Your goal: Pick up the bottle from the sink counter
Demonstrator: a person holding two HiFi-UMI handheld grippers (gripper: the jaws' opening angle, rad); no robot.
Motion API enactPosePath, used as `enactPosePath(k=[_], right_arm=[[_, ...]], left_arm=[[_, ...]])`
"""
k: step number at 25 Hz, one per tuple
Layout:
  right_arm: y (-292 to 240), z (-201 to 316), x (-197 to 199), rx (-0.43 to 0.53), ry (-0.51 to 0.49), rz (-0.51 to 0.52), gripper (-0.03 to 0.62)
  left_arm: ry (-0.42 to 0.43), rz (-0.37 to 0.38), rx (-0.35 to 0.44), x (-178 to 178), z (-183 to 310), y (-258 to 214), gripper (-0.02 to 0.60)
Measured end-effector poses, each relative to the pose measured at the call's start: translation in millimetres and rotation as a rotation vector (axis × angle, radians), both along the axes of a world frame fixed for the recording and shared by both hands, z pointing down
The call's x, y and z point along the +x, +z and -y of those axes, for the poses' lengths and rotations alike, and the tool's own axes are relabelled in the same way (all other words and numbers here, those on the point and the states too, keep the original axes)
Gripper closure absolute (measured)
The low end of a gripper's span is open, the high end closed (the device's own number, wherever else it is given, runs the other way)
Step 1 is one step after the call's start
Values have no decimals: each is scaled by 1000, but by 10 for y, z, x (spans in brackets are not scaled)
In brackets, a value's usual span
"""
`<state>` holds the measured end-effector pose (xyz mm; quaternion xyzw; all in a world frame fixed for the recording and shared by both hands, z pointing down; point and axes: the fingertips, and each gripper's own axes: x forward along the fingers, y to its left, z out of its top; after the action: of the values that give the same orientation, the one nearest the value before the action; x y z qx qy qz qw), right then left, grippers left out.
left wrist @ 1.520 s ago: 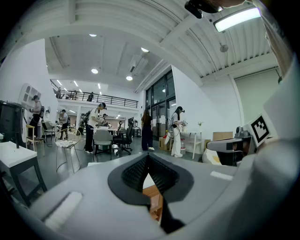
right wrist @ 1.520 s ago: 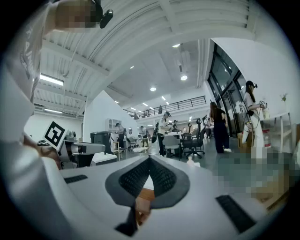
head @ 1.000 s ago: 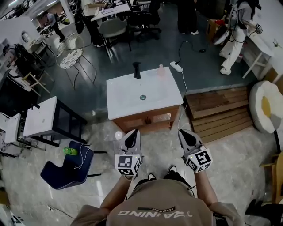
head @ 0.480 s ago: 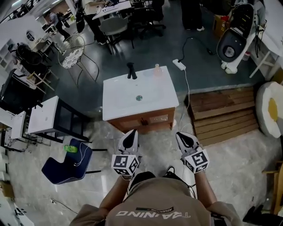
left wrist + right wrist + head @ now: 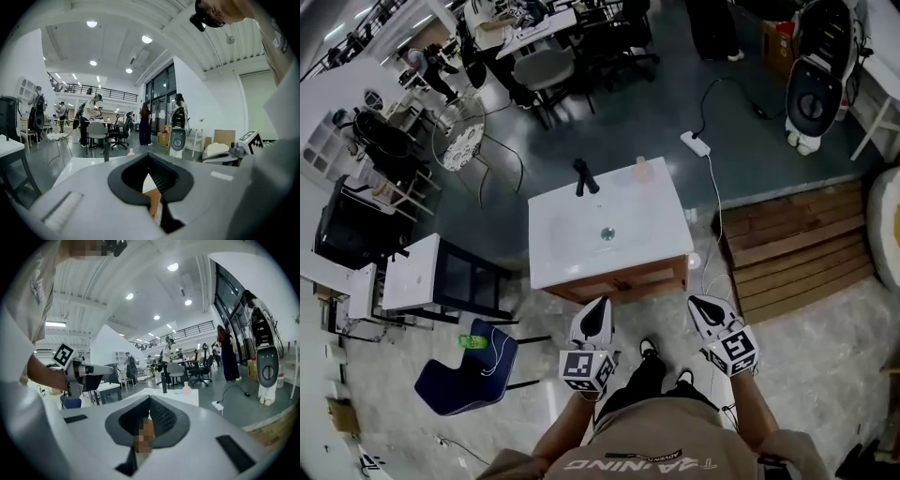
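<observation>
The bottle [image 5: 640, 169], small and pale, stands at the far right corner of the white sink counter [image 5: 652, 246], beside the black faucet [image 5: 583, 176]. Both grippers hang in front of the person's body, short of the counter's near edge and well away from the bottle. My left gripper [image 5: 600, 306] is shut and empty, and so is my right gripper [image 5: 697, 303]. From the left gripper [image 5: 149, 155] the bottle [image 5: 131, 151] shows far off past the shut jaws. In the right gripper view the bottle [image 5: 186, 388] stands beyond the right gripper [image 5: 150, 400].
A wooden stepped platform [image 5: 797, 248] lies right of the counter. A power strip [image 5: 695, 142] with a cable lies on the floor behind it. A blue chair [image 5: 464, 366] and a white side table [image 5: 412, 277] stand to the left. Office chairs, desks and people fill the background.
The view has shifted as the person walks toward the counter, and one foot has stepped forward. Both grippers keep the same shut pose in front of the body.
</observation>
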<state>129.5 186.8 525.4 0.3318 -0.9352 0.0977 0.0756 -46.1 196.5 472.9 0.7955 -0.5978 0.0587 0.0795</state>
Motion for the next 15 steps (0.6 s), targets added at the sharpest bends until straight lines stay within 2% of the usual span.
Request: enactPosePath(k=[4,8,15], right_arm=[[-172,509,-83,56,30,13,586],[-348,883,-275,87,60,0,586],[-426,1440,-601,89,164,11,586]], left_arm=[[4,-10,25,-104,418,19,574],[7,39,65,-311,842,-81,574],[78,4,55,-677,1406,-14,574]])
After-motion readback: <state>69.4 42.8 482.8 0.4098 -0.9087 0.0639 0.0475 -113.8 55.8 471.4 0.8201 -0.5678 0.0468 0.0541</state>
